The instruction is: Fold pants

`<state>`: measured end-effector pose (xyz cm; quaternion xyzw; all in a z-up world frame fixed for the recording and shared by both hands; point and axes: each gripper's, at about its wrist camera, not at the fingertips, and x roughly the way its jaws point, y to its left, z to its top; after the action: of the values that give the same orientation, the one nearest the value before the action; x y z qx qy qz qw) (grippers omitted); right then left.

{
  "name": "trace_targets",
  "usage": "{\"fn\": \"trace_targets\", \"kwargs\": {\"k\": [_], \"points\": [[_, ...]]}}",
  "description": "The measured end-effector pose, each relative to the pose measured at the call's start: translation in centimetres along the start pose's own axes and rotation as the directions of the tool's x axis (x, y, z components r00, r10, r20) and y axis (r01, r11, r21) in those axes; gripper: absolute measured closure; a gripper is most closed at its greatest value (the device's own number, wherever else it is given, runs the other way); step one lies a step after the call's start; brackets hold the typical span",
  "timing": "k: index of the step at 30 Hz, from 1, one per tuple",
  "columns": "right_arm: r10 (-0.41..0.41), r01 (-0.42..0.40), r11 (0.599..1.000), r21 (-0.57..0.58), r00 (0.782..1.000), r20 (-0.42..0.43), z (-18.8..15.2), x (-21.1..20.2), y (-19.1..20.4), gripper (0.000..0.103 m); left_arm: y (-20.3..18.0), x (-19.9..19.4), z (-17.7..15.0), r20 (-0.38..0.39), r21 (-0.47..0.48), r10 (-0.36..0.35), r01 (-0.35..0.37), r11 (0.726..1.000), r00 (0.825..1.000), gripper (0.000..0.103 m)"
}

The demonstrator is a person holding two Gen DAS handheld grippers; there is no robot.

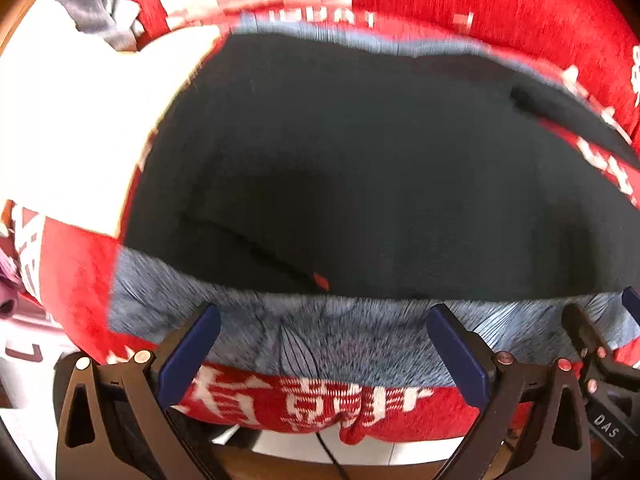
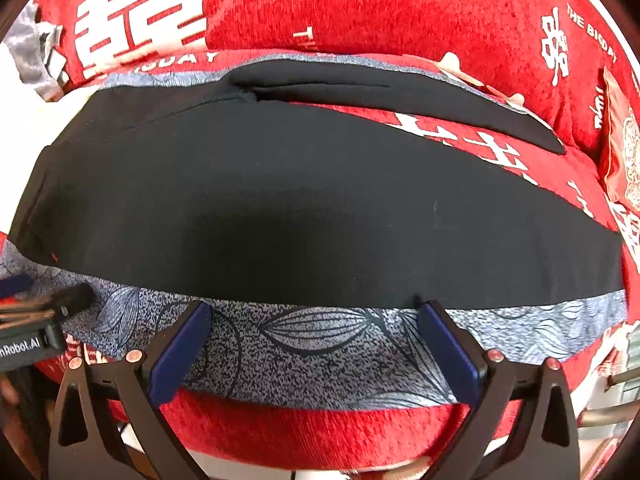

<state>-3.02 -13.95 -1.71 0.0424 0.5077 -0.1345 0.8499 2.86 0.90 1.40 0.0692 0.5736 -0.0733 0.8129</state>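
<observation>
Black pants (image 2: 304, 200) lie spread flat on a blue-grey patterned cloth (image 2: 312, 344), one leg (image 2: 400, 96) angled off at the far right. In the left wrist view the pants (image 1: 360, 184) fill the middle, blurred. My left gripper (image 1: 324, 344) is open and empty, just short of the pants' near edge. My right gripper (image 2: 316, 340) is open and empty over the patterned cloth, its tips at the pants' near hem. The left gripper shows at the right wrist view's left edge (image 2: 44, 312); the right gripper shows at the left wrist view's right edge (image 1: 600, 340).
A red cushion cover (image 2: 400, 8) with white characters lies under and behind everything. A grey garment heap (image 1: 96, 4) sits at the far left. A white cloth (image 1: 80, 120) lies left of the pants. A red packet (image 2: 624, 152) lies at the far right.
</observation>
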Motion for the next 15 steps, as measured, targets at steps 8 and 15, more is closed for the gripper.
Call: {"fn": "trace_targets", "kwargs": {"k": [8, 15], "points": [[0.107, -0.100, 0.990, -0.096, 0.992, 0.060, 5.7, -1.6, 0.0, 0.000, 0.7, -2.6, 5.5, 0.092, -0.002, -0.020, 0.021, 1.000, 0.996, 0.000], [0.137, -0.123, 0.954, -0.275, 0.990, 0.034, 10.5, 1.6, 3.6, 0.000, 1.8, -0.4, 9.2, 0.087, 0.005, -0.015, 0.015, 1.000, 0.996, 0.000]]}}
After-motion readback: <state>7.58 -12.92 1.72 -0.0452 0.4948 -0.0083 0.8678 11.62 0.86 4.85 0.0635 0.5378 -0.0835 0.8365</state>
